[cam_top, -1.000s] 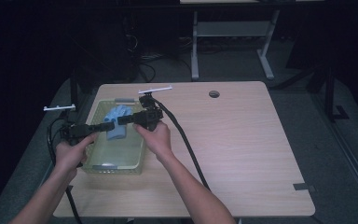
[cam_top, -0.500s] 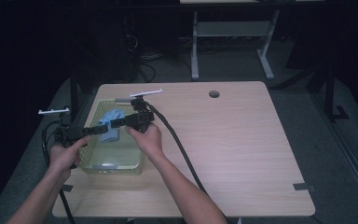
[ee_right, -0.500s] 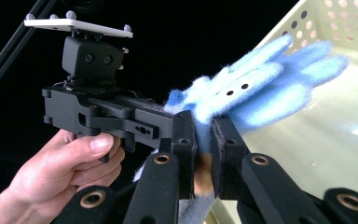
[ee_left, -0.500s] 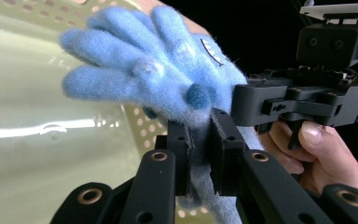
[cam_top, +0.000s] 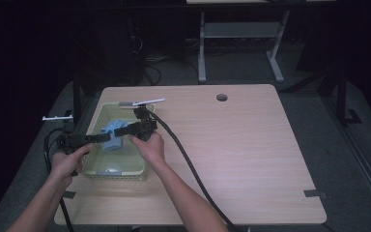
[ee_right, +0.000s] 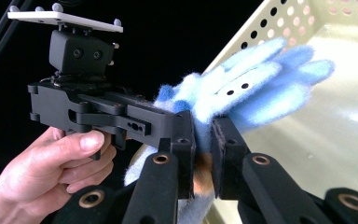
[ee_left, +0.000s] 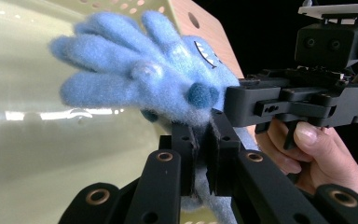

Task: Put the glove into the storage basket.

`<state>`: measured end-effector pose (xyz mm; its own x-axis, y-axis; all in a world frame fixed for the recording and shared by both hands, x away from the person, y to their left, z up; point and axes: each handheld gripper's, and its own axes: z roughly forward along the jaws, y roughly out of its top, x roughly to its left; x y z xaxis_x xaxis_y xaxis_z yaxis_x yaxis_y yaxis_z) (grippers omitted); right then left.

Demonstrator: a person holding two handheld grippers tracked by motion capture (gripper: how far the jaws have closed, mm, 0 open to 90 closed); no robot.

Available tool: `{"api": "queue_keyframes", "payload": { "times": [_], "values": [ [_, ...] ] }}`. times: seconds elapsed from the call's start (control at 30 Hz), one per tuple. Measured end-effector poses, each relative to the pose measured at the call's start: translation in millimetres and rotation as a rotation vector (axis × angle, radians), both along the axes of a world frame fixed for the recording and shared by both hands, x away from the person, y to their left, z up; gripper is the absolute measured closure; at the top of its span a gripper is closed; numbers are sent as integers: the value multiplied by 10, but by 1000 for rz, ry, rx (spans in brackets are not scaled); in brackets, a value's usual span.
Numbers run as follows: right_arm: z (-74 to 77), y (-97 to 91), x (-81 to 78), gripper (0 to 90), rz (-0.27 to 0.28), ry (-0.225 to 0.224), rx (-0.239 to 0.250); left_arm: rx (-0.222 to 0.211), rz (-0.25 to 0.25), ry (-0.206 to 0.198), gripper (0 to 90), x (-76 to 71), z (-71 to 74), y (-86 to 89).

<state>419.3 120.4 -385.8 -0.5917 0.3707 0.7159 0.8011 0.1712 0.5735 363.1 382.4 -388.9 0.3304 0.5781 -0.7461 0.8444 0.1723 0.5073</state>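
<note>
Over the pale yellow basket [cam_top: 125, 166] you hold the blue plush toy [cam_top: 112, 136] just above its floor, your left gripper [ee_left: 201, 158] and right gripper [ee_right: 203, 154] both clamped on its fabric.

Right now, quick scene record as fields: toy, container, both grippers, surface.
toy: blue plush toy, fuzzy, with finger-like prongs, held over the basket
container: pale yellow-green perforated basket, at the table's left
left gripper: fingers shut on the plush toy
right gripper: fingers shut on the plush toy, from the opposite side
hands: left hand and right hand, one on each gripper
surface: light wooden table with a round hole near the far edge
</note>
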Motion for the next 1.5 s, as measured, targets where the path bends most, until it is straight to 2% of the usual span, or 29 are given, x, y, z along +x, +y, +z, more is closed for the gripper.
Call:
{"api": "queue_keyframes", "payload": {
  "times": [0.27,0.43,1.03,1.5],
  "values": [
    [-105,34,15,794,-5,13,-26,32,0,28,835,30,-63,2],
    [-177,22,-1,783,-8,19,-44,47,-17,43,838,39,-106,-26],
    [-209,25,-29,751,-21,-15,-109,75,-39,49,841,56,-136,-55],
    [-216,-9,-27,741,-29,-1,-119,75,-39,50,843,60,-140,-71]
  ]
}}
